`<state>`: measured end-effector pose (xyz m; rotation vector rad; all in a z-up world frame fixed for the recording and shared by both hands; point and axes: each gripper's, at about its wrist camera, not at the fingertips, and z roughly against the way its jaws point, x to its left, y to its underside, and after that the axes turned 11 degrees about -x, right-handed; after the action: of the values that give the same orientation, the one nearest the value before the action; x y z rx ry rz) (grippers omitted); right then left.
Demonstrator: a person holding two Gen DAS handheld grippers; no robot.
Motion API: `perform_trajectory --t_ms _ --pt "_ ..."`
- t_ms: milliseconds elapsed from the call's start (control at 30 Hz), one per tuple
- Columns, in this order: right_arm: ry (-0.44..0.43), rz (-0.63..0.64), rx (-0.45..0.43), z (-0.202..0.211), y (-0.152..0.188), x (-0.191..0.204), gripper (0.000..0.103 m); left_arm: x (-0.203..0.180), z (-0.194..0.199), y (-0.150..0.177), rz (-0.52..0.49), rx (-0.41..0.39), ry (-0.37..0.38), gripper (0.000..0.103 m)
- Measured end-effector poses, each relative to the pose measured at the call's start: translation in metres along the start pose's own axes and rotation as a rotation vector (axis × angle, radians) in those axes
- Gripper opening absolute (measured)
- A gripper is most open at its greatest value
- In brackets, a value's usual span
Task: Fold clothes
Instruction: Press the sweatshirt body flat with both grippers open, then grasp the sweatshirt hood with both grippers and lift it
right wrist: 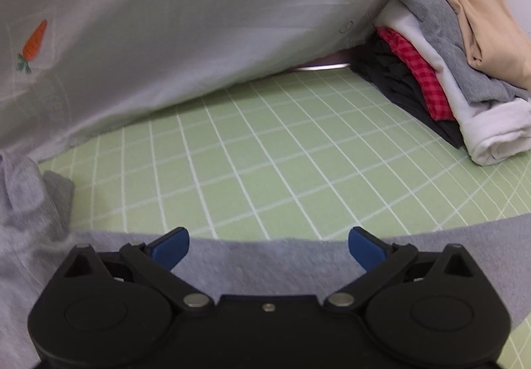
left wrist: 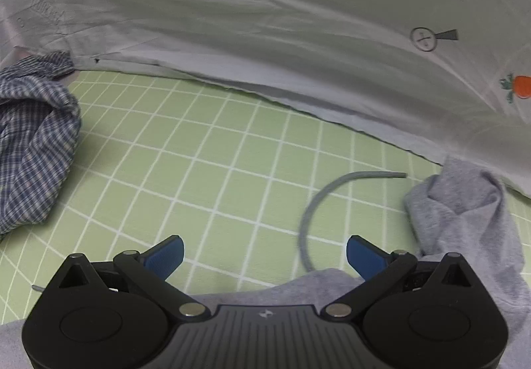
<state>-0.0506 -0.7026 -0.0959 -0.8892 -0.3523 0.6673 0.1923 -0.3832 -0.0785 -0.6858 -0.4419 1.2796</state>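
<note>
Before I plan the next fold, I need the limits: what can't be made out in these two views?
- Grey garment: its near part is hidden under both grippers' bodies, so its type stays unclear.
- Grey cord: left wrist view, its lower end disappears behind the grey fabric.
- Stack of folded clothes: right wrist view, cut by the right edge.
- Checked shirt: left wrist view, cut by the left edge.

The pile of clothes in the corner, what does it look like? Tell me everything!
The pile of folded clothes sits on the green grid mat, against the white sheet. It leans, stacked in layers: dark at the bottom, then red checked, white, grey, and tan on top. All look like soft fabric. No gripper touches it.
</note>
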Motion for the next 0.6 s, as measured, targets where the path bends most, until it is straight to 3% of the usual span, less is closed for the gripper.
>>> perform_trajectory --t_ms 133,233,333,467,600 --pt "-0.112 -0.013 -0.006 -0.007 -0.019 0.031 0.101 -0.032 0.001 -0.003 -0.031 0.002 0.134 0.102" --pt "-0.171 -0.015 0.037 -0.014 -0.016 0.05 0.09 -0.057 -0.004 -0.003 -0.067 0.017 0.235 0.1" --pt "-0.211 -0.028 0.087 -0.021 -0.012 0.064 0.082 -0.075 -0.01 0.0 -0.088 0.033 0.308 0.086" --pt "-0.242 -0.101 0.151 -0.024 -0.003 0.067 0.07 -0.09 -0.022 0.005 -0.113 0.079 0.347 0.056" --pt "-0.283 -0.094 0.182 -0.02 -0.001 0.077 0.049 -0.094 -0.022 0.009 -0.109 0.086 0.398 0.024"
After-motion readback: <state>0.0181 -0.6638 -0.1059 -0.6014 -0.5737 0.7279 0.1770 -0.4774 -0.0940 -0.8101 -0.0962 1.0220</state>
